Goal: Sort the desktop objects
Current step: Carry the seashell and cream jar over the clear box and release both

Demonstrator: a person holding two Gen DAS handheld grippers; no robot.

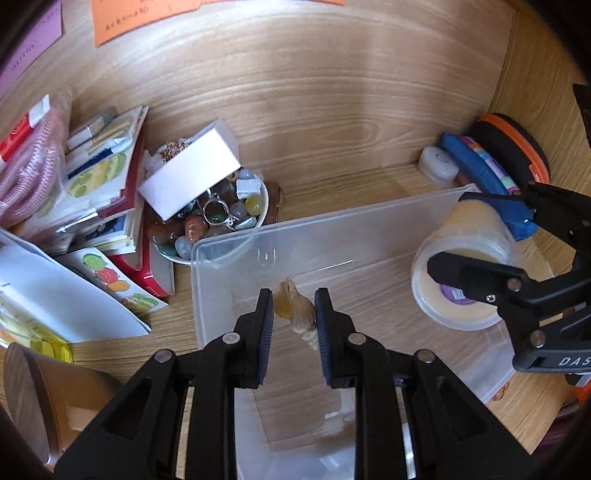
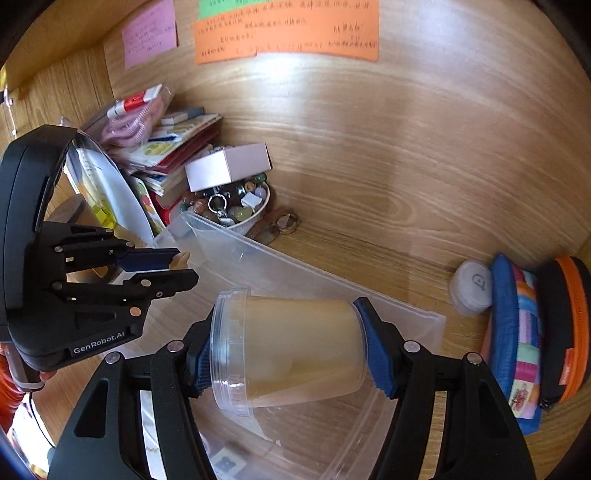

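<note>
Seashell (image 1: 297, 314) sits pinched between the left gripper (image 1: 294, 325) pads, directly above the clear plastic bin (image 1: 229, 251). Lower first, then release gently. Right gripper (image 2: 286, 345), alongside, clamps a lidded plastic jar (image 2: 295, 343) sideways; keep it clear.

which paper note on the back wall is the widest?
The orange note: it spans far wider than the pink note to its left and the green strip peeking out above it.

Bowl (image 1: 264, 206) probably touching bin (image 1: 236, 258) behind.
</note>
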